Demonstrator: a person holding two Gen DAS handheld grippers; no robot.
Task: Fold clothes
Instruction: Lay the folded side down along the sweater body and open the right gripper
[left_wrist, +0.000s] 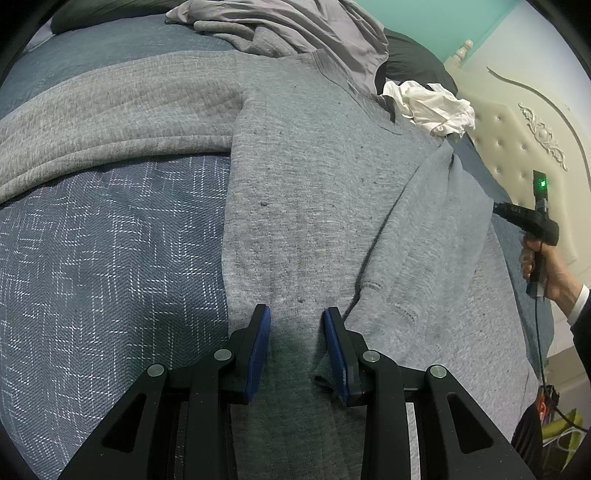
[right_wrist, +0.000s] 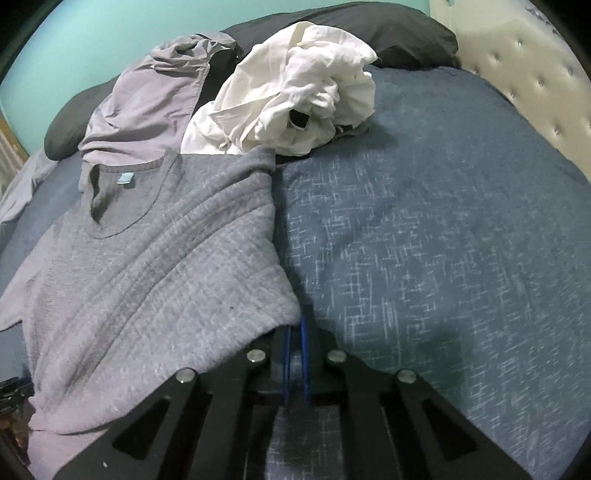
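Left wrist view: the left gripper hangs over the hem of the grey sweater, its pads apart, fabric between them but not pinched. Ahead, the body lies flat on the blue bedspread, one sleeve spread to the left, the other already folded inward at right.

Right wrist view: the right gripper has its pads drawn together at the sweater's folded edge; whether cloth is caught, I cannot tell. Worn, speckled knit. Beyond it, a white garment and a lilac one wait unfolded.

Grey sweater: matt knit cloth, pilled. Bedspread: woven blue cloth. Headboard: glossy tufted upholstery.
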